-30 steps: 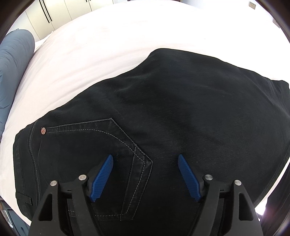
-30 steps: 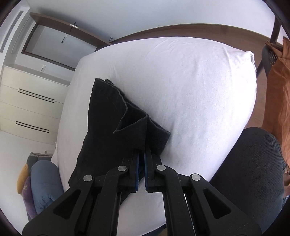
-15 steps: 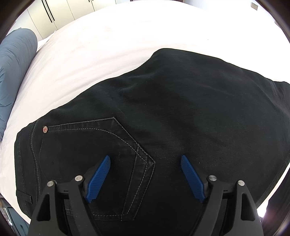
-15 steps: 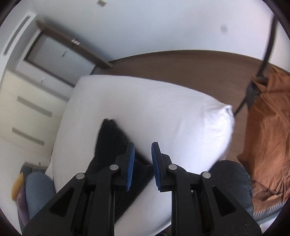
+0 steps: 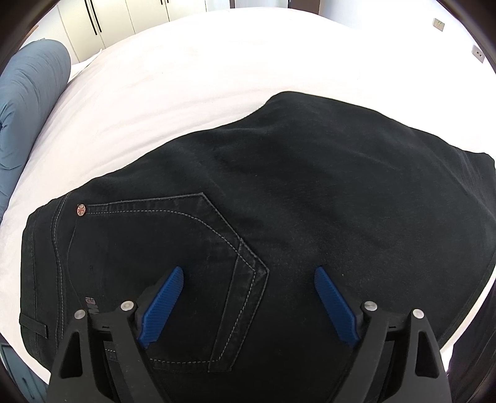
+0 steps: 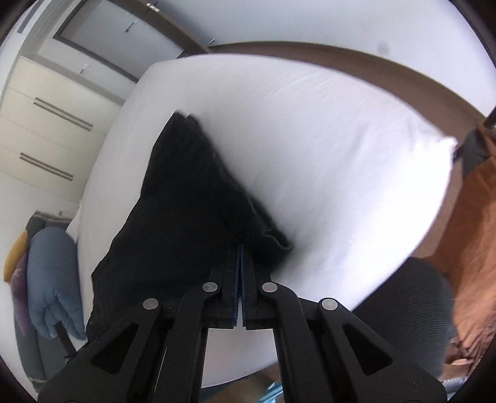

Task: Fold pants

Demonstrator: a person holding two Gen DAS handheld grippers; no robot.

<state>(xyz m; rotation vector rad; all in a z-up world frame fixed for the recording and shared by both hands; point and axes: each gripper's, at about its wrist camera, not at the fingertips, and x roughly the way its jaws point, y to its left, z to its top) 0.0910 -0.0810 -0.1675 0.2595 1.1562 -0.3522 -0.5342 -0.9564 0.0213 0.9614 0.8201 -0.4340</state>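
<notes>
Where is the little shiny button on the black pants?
In the left wrist view, the button sits on the left side of the pants, at the top corner of the back pocket, near the white bed.

A bed [image 6: 310,148] with a smooth white sheet fills the room's middle, brightly lit. Pale cupboards with dark bar handles [image 6: 46,124] stand on the far left, beside a dark-framed door [image 6: 124,28]. The walls are plain white [image 6: 310,24]; brown wood floor [image 6: 356,66] curves beyond the bed. A blue-grey bolster [image 5: 24,102] lies at the bed's left edge, and orange fabric [image 6: 474,248] hangs at right.
</notes>
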